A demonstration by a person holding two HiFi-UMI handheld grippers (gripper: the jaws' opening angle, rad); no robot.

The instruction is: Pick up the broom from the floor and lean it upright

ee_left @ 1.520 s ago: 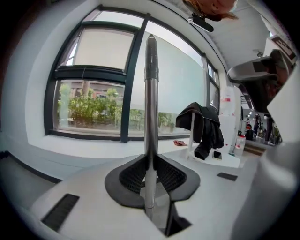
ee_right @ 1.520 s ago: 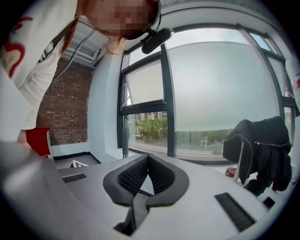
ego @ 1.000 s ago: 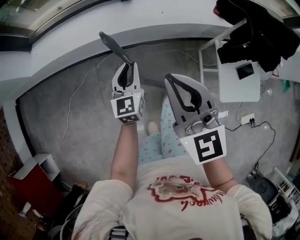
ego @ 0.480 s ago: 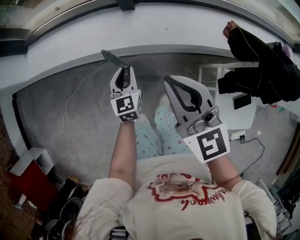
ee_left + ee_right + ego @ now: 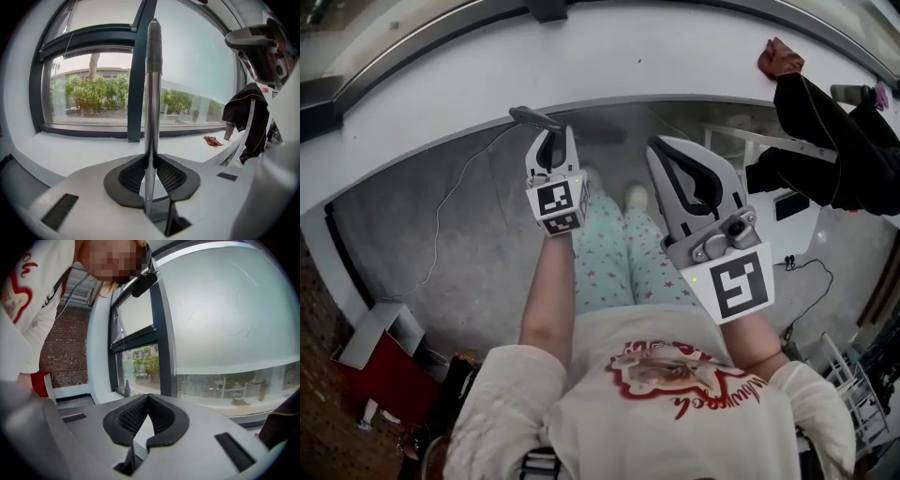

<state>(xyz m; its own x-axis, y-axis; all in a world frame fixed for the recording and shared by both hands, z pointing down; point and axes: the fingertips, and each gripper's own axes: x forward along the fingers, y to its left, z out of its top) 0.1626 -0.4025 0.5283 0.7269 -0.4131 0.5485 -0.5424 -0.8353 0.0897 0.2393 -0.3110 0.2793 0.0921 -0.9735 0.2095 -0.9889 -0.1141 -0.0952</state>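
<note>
Left gripper view: left gripper (image 5: 151,161) pinches broom handle (image 5: 153,84) (rising toward twelve o'clock); right gripper (image 5: 148,398), pressed together, holds nothing, so the pole may swing loose.

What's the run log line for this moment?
left claw: shut on broom handle | right claw: shut, nothing between its jaws

Left gripper (image 5: 554,136) with the broom handle (image 5: 534,118), and right gripper (image 5: 667,147), now closer to the white window ledge (image 5: 628,56).
</note>
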